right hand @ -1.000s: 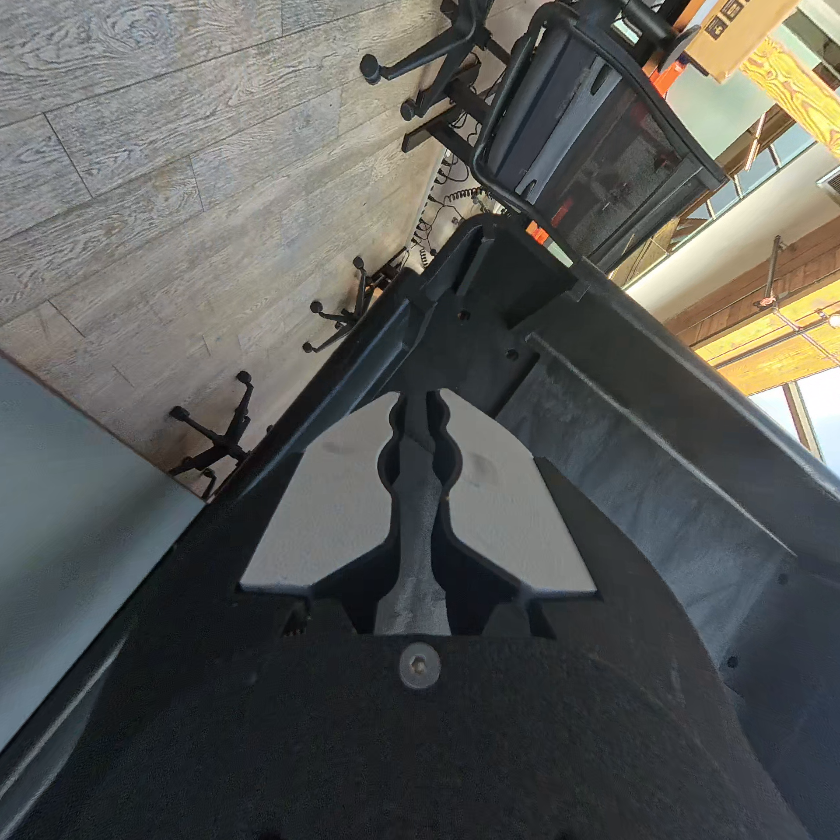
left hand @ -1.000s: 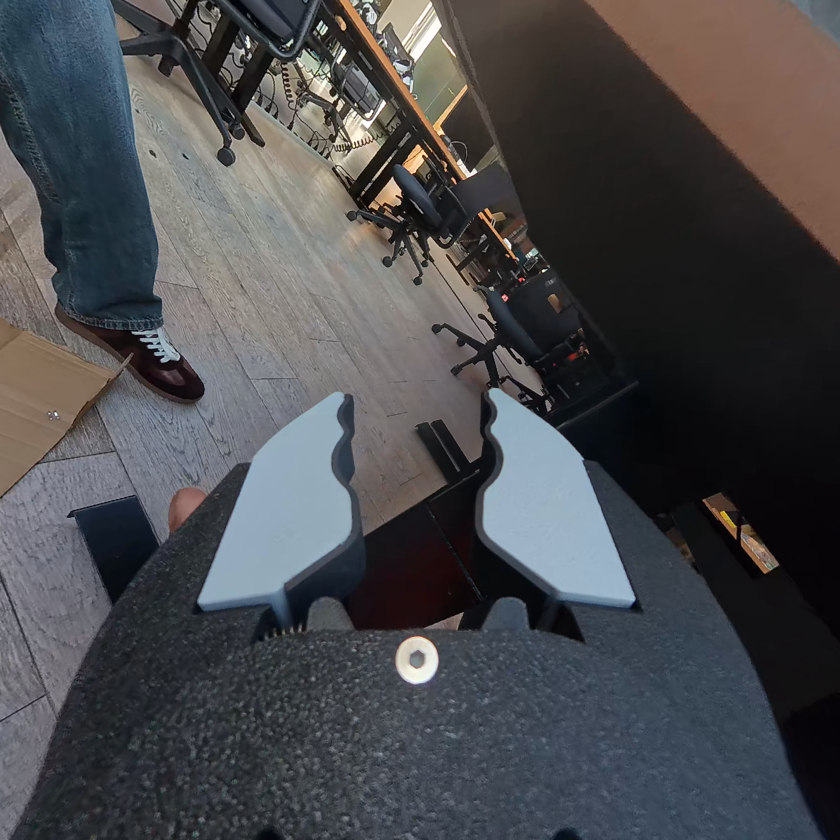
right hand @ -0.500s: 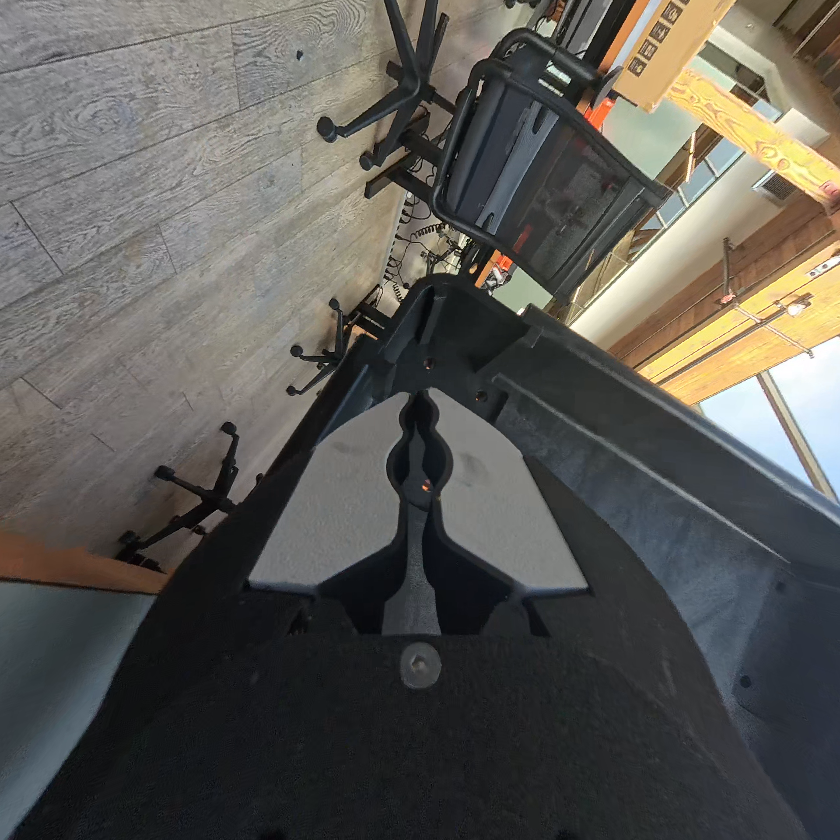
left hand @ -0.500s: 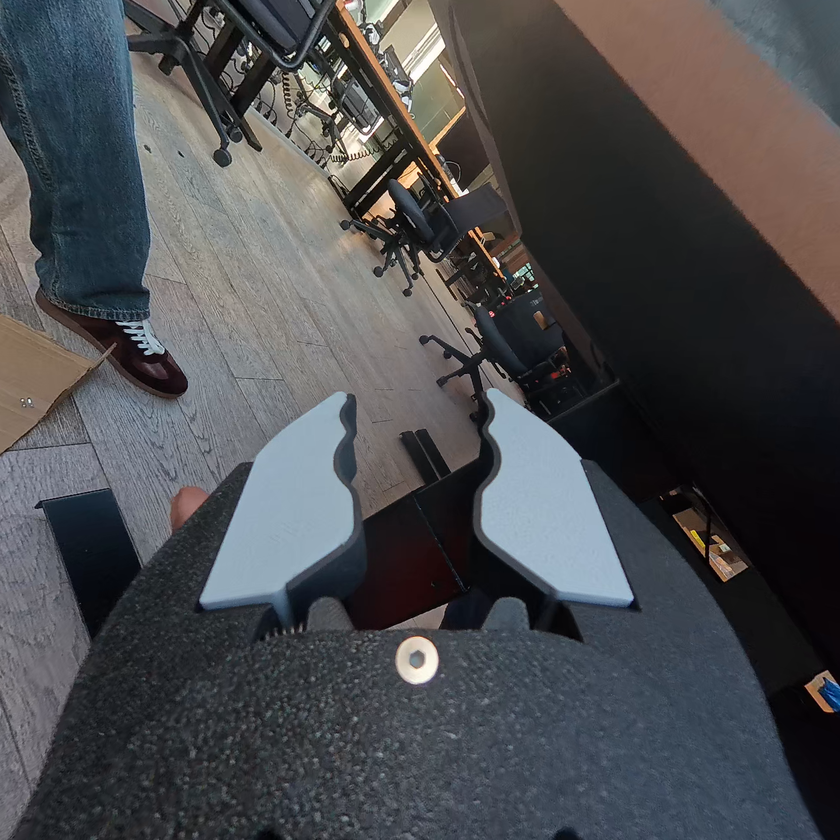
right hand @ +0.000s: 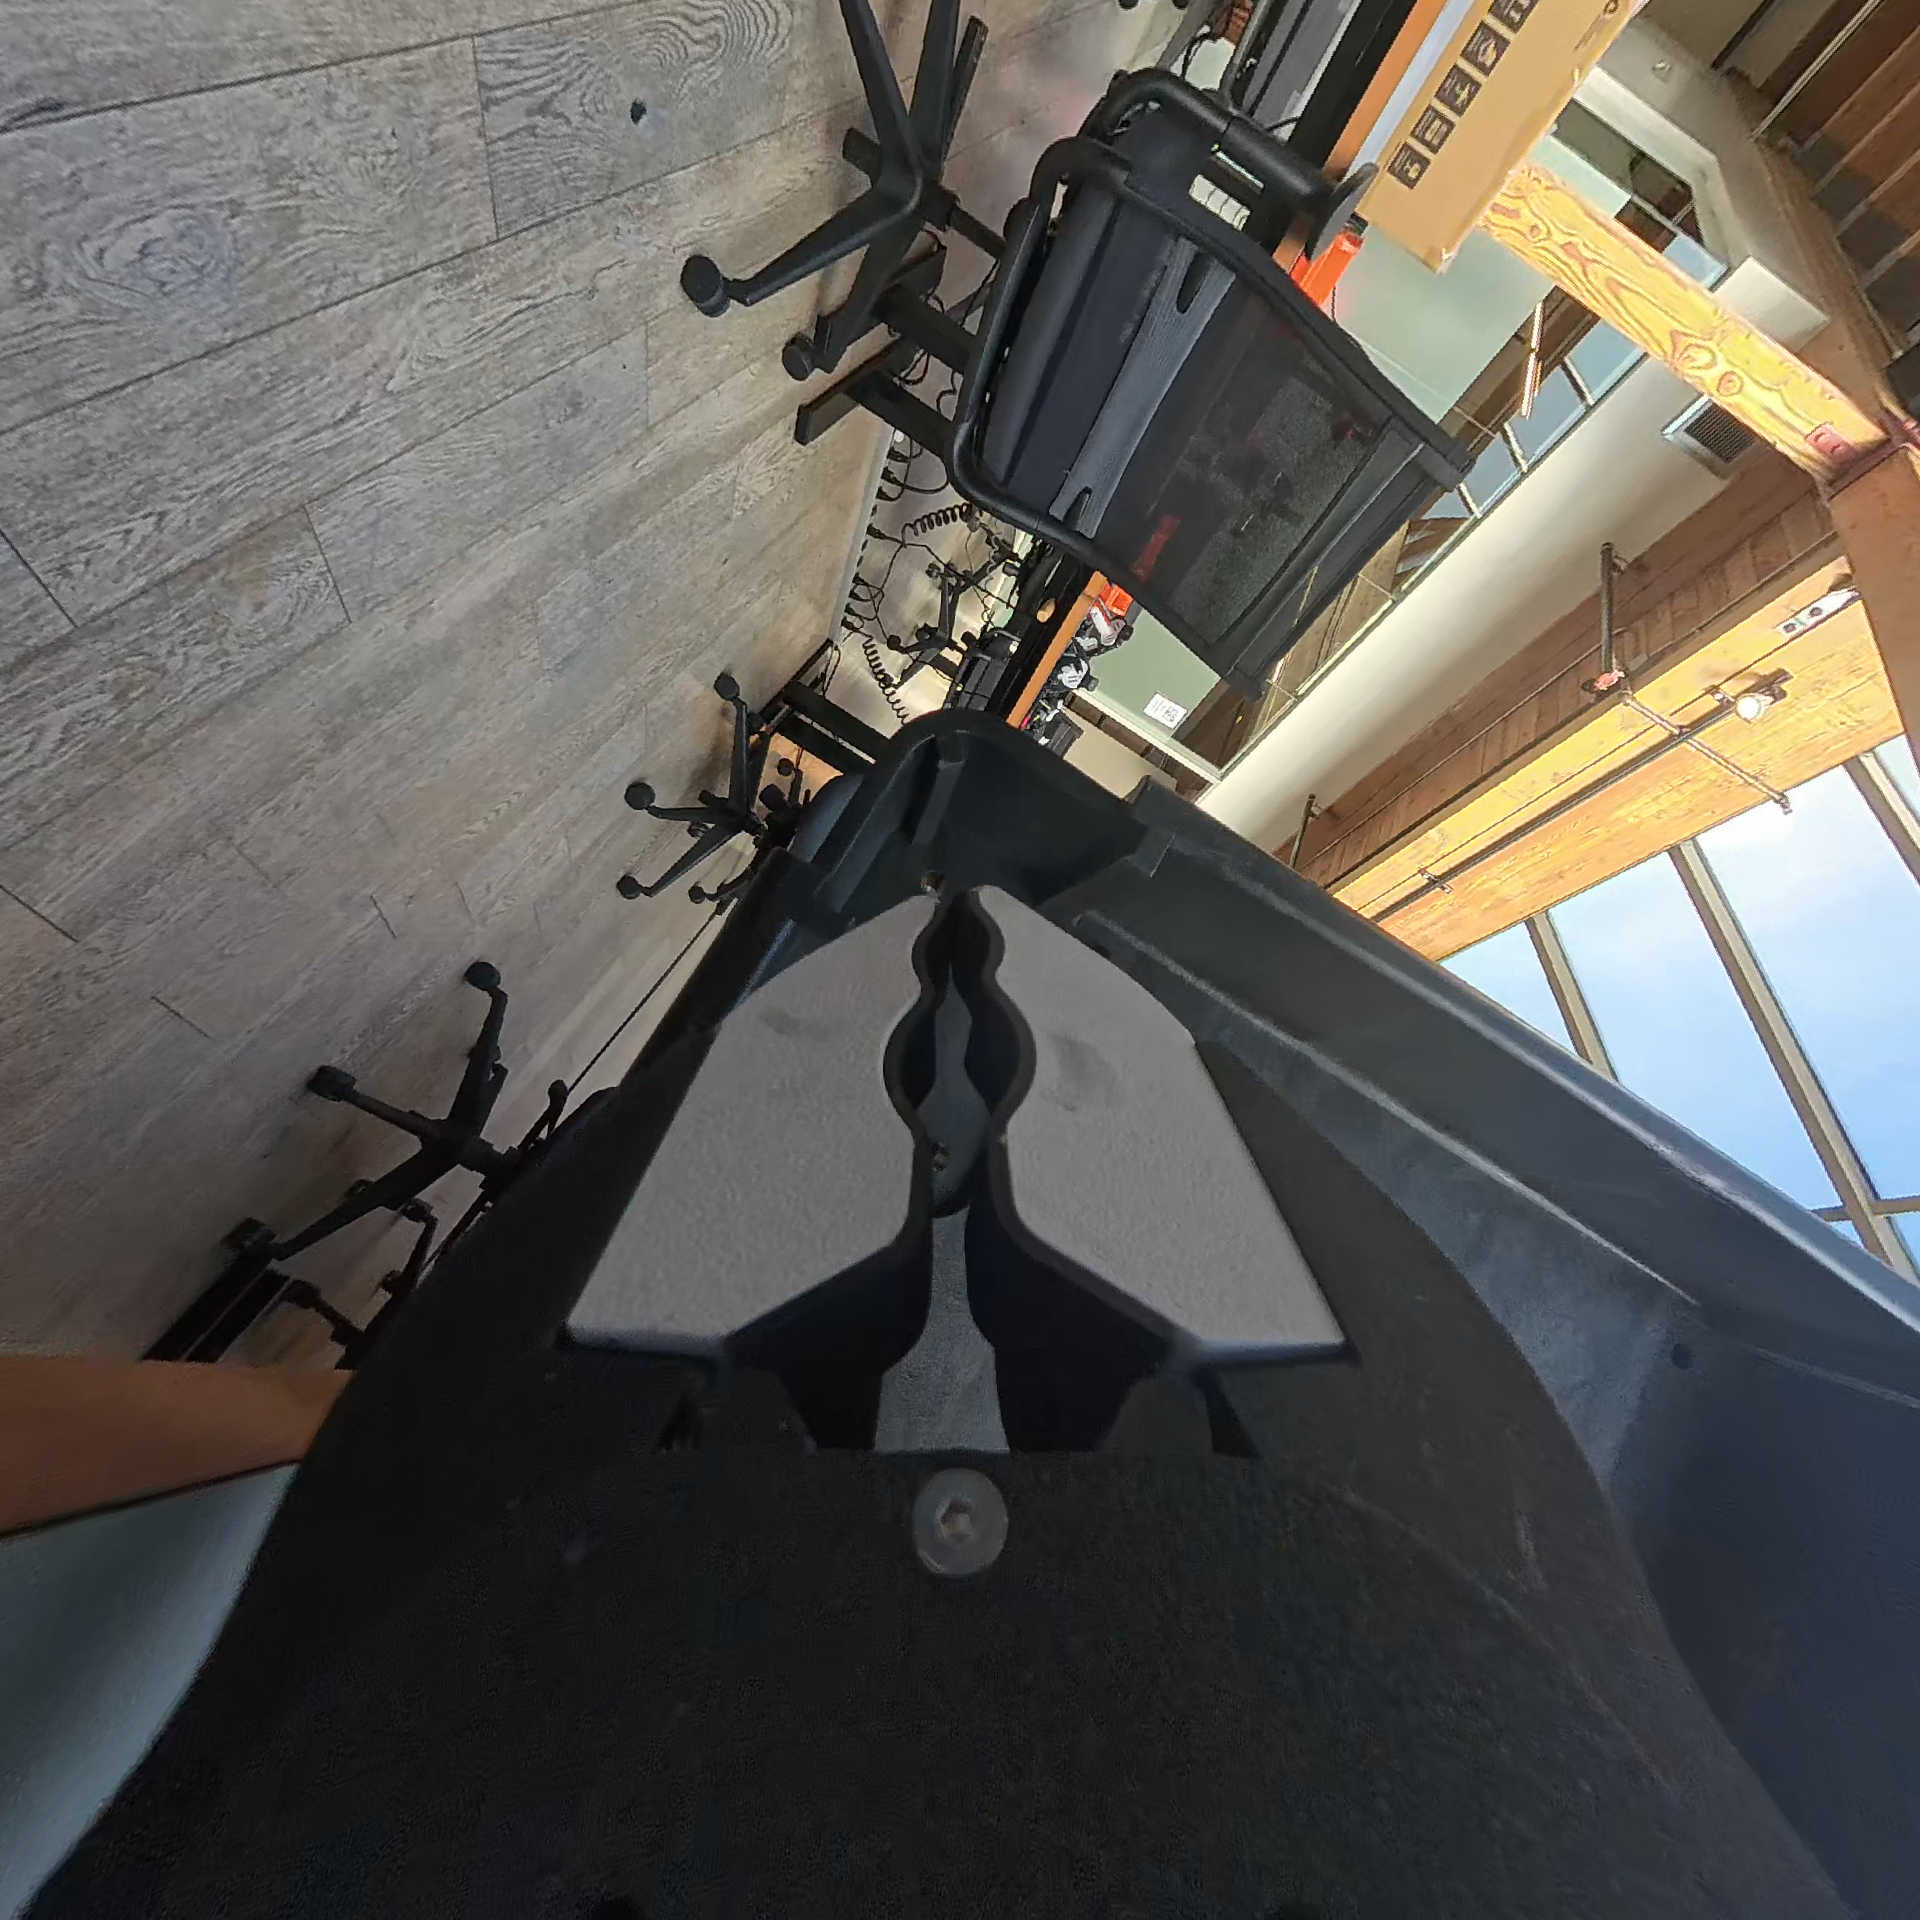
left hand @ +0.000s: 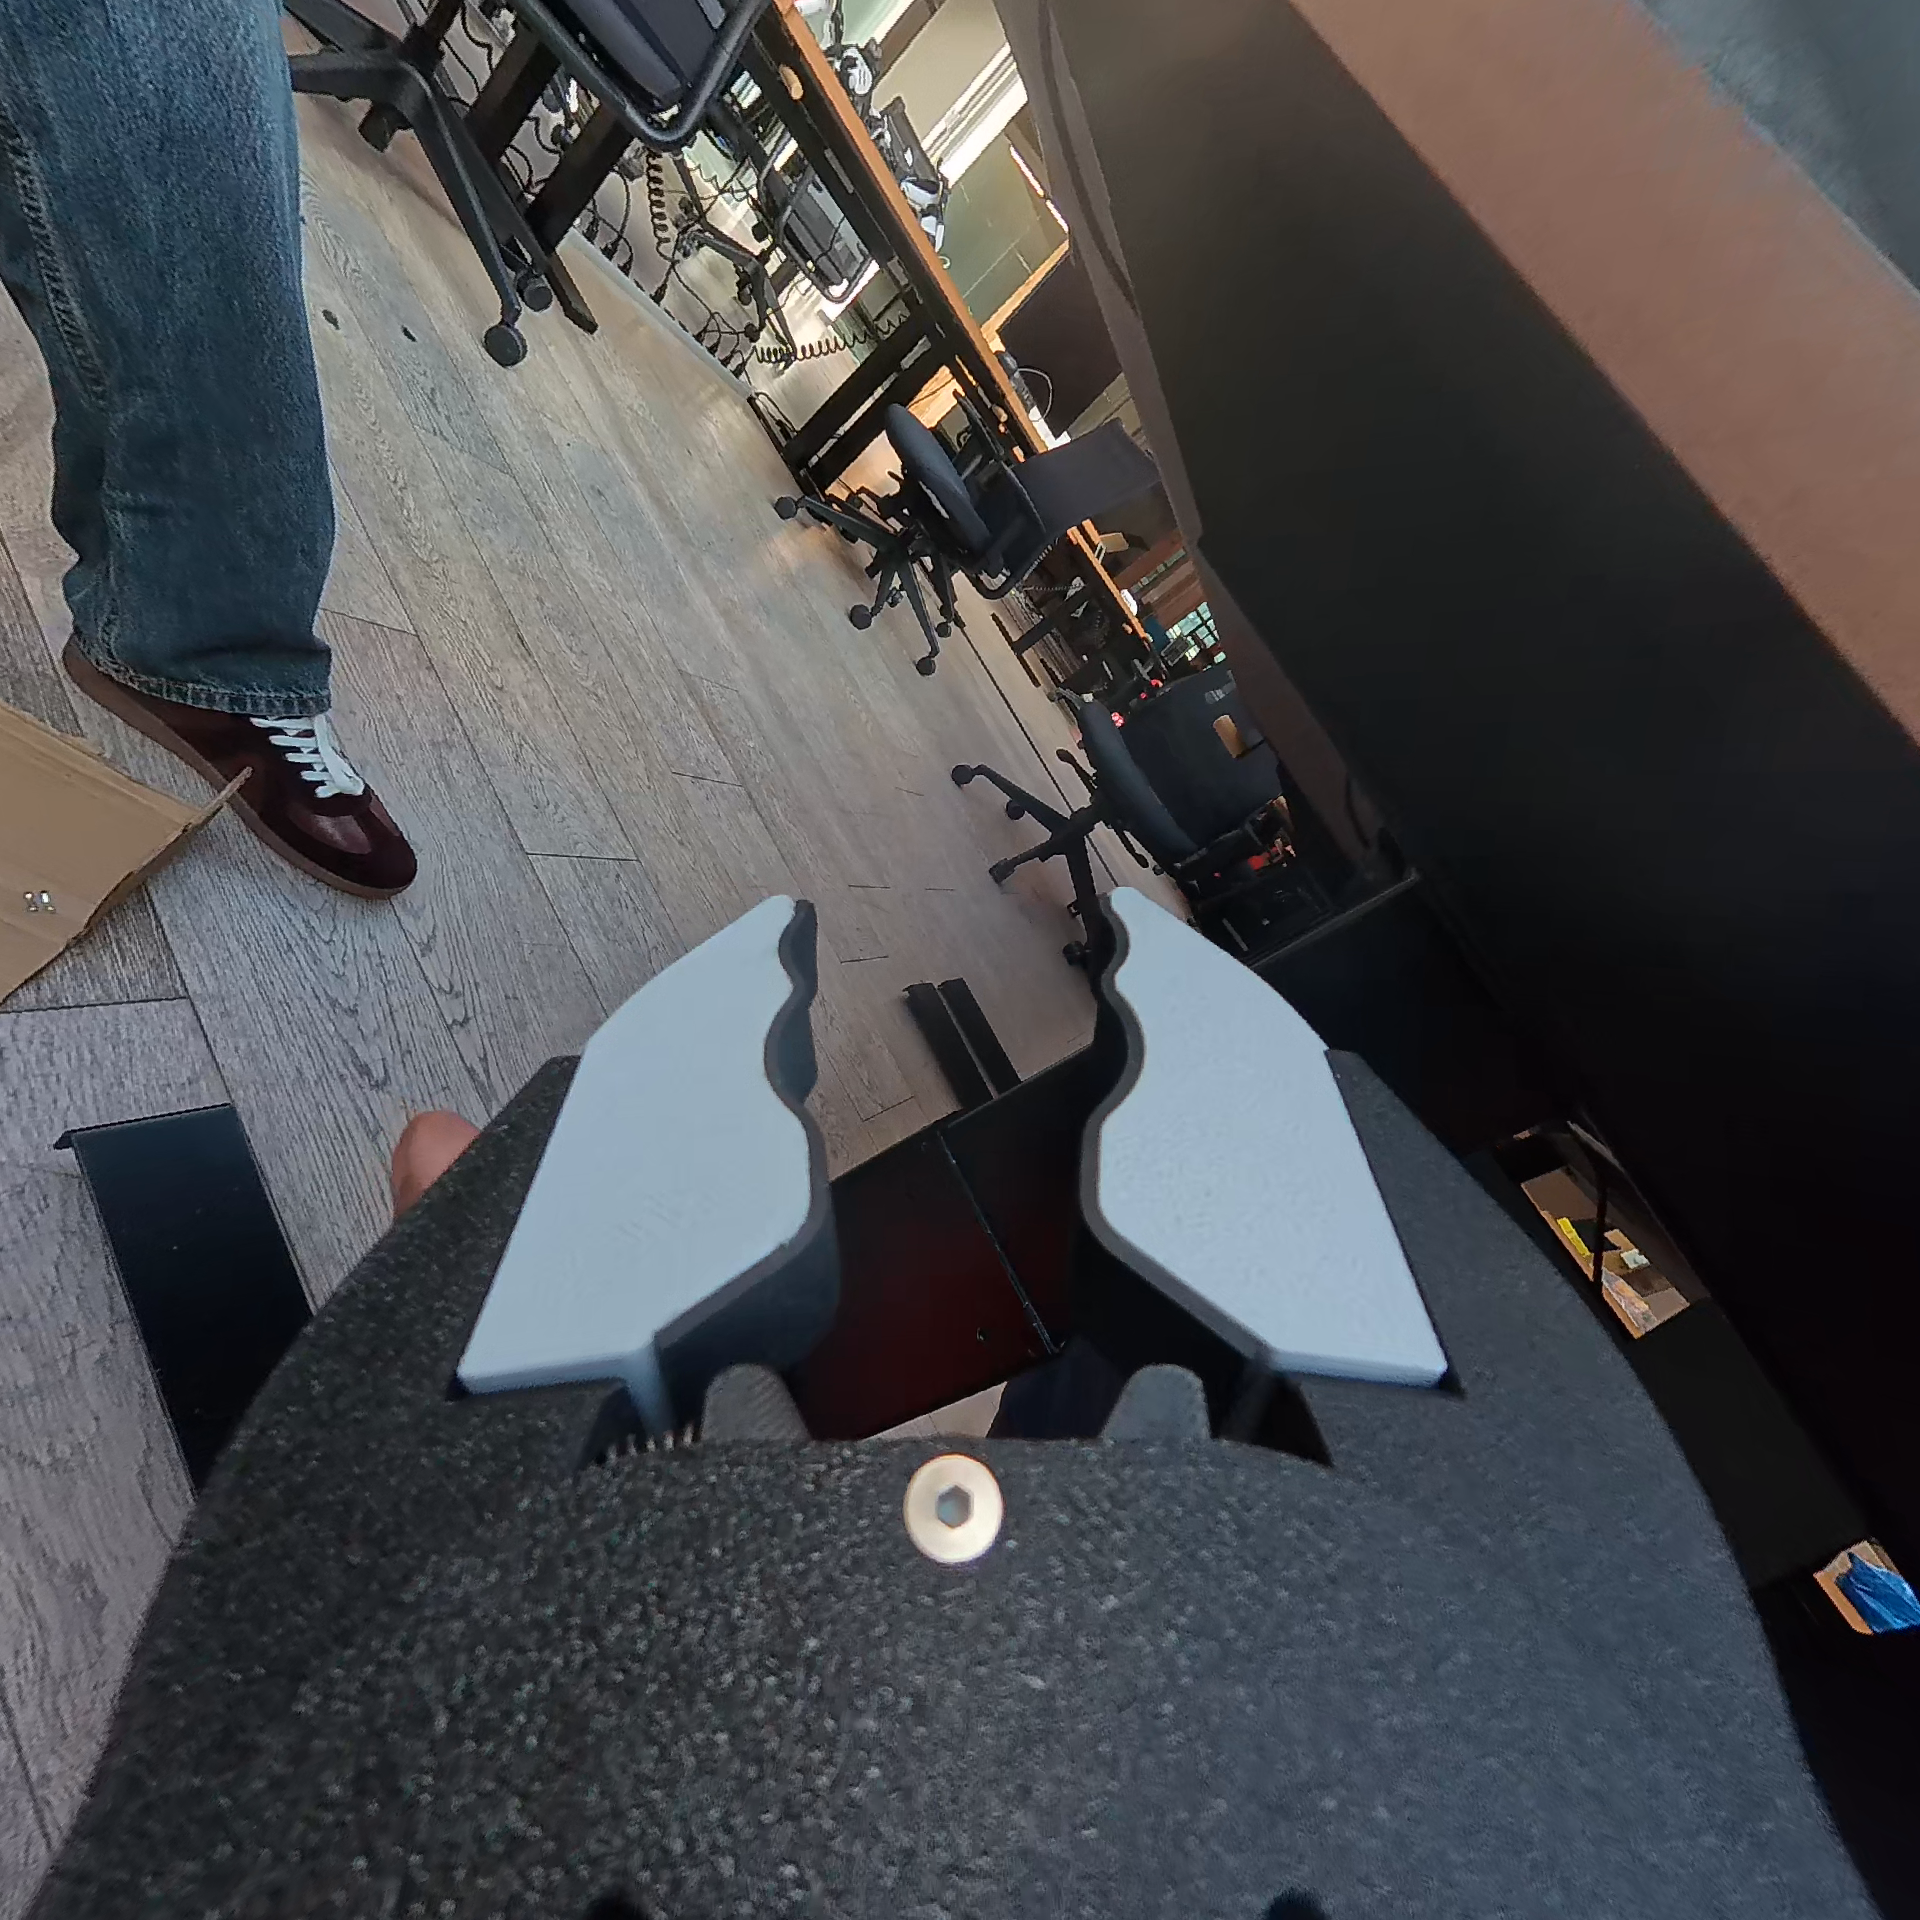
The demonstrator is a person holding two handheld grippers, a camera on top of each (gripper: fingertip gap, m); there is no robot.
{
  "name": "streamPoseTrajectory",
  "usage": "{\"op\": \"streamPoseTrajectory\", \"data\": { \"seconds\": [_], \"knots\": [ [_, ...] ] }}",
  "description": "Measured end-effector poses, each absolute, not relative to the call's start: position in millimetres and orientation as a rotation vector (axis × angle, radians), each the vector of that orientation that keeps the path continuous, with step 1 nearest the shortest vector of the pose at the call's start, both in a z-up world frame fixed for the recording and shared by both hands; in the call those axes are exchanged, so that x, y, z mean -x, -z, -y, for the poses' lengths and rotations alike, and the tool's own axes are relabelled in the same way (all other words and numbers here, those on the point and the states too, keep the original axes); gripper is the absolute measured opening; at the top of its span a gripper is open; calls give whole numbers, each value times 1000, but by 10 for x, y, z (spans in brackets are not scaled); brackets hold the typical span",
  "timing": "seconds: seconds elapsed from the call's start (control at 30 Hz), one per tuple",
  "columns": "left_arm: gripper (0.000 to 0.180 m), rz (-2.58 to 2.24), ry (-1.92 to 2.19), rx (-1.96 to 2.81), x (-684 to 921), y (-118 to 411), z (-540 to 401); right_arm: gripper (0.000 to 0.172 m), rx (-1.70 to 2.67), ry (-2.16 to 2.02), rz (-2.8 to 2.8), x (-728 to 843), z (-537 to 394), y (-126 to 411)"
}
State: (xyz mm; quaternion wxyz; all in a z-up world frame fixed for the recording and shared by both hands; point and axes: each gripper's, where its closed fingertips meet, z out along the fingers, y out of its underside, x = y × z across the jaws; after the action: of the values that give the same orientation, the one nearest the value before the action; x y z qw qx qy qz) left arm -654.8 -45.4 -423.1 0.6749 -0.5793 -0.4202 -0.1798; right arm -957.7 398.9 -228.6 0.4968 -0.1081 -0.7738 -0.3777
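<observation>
Plainly, the left gripper (left hand: 956,925) hangs over the wooden floor (left hand: 582,623) with its pale fingers (left hand: 665,1174) spread wide and nothing between them; below the gap lie a black metal panel (left hand: 935,1247) and a short black bracket (left hand: 956,1029). A dark counter edge (left hand: 1558,623) runs close on its right, and a person's shoe (left hand: 301,821) stands off to the left. The right gripper (right hand: 951,925) has its fingers (right hand: 790,1153) drawn together at the tips, gripping nothing that shows, and it sits just beside a large black moulded part (right hand: 1403,1091). Swung carelessly, either could knock these neighbours; the shut tips might scrape the moulded part, and the open pair might strike the counter edge.
</observation>
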Motion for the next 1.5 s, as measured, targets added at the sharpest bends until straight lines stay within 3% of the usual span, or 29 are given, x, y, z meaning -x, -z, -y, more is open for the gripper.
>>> {"op": "streamPoseTrajectory", "data": {
  "seconds": [0.47, 0.8, 1.1, 1.5],
  "knots": [
    [50, 926, 397, 1286, 6576, 4131, 422, 0, 211, 921, 1896, 9301, -3909, 2251],
    [50, 893, 331, 1318, 6589, 4024, 462, 1, 328, 924, 1972, 7929, -3612, 1736],
    [50, 796, 251, 1349, 6380, 3794, 552, 0, 422, 755, 2171, 5843, -2931, 1493],
    [48, 718, 168, 1203, 5455, 3265, 622, 0, 16, 617, 2288, 4693, -1154, 1304]
  ]
}}
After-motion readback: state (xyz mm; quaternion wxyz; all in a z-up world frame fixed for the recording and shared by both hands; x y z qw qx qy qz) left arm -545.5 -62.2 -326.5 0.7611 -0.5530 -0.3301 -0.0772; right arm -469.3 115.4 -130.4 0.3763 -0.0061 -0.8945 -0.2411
